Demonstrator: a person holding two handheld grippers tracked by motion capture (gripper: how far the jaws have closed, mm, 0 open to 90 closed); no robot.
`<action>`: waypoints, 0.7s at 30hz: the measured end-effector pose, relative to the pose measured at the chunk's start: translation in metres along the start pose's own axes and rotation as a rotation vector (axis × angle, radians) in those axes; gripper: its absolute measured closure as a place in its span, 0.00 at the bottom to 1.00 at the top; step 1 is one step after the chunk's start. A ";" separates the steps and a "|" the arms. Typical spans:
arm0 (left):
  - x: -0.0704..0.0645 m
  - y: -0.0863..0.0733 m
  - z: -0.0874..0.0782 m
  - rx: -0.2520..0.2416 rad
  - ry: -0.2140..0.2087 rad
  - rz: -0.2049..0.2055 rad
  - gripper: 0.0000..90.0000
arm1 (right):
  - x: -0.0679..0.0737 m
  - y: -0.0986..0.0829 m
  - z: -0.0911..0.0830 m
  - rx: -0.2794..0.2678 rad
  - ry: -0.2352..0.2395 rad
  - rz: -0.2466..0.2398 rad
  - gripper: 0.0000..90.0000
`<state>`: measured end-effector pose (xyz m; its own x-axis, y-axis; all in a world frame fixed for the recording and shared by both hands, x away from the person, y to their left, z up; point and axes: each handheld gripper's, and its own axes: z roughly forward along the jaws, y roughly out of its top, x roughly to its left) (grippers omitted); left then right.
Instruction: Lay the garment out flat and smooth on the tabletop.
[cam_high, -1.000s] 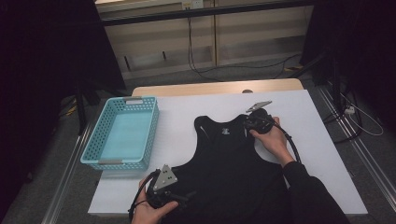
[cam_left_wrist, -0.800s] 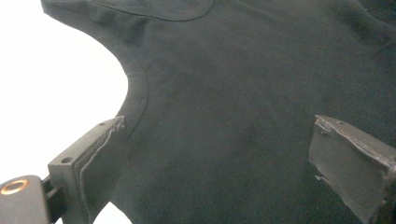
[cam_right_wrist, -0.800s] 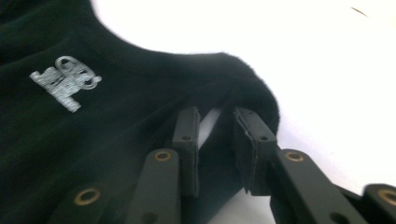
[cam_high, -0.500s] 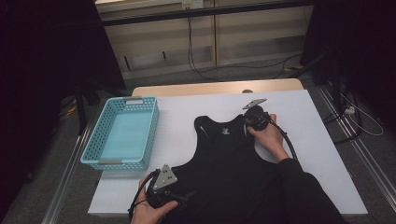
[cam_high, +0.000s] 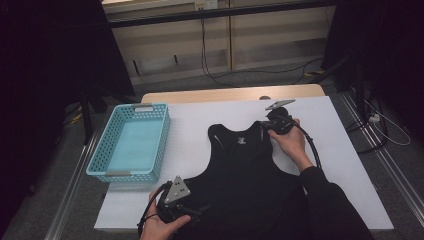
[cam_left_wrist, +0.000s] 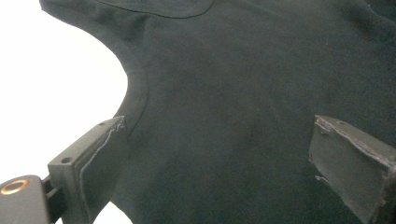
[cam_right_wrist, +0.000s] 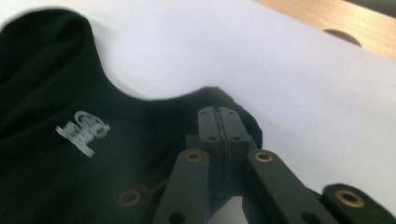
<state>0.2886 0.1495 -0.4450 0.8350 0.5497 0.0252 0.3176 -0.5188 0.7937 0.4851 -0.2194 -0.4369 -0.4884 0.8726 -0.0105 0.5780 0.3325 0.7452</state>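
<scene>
Nearest the table's (cam_high: 350, 165) front edge, the left gripper (cam_high: 192, 212) hovers over the lower hem side of the black tank top (cam_high: 240, 170), its jaws spread wide apart with cloth showing between them in the left gripper view, gripping nothing. Spread flat, the tank top lies across the middle of the table, reaching its front edge. Farther back, the right gripper (cam_high: 263, 126) has its jaws pressed together, pinching the top's right shoulder strap. Beyond, near the left edge, sits a blue basket (cam_high: 100, 150).
</scene>
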 end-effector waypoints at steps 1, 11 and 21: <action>0.000 0.000 0.000 0.000 -0.001 0.000 0.07 | 0.000 0.002 -0.001 -0.002 0.003 0.004 0.99; 0.000 0.000 0.000 0.005 -0.001 0.007 0.07 | 0.002 0.017 0.017 -0.013 0.008 0.024 0.99; -0.001 0.000 0.000 0.013 -0.005 0.010 0.07 | 0.006 0.020 0.040 0.008 0.024 0.028 0.99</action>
<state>0.2879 0.1492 -0.4455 0.8402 0.5415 0.0297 0.3155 -0.5327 0.7853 0.5198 -0.1936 -0.4485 -0.4876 0.8727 0.0266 0.5969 0.3109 0.7396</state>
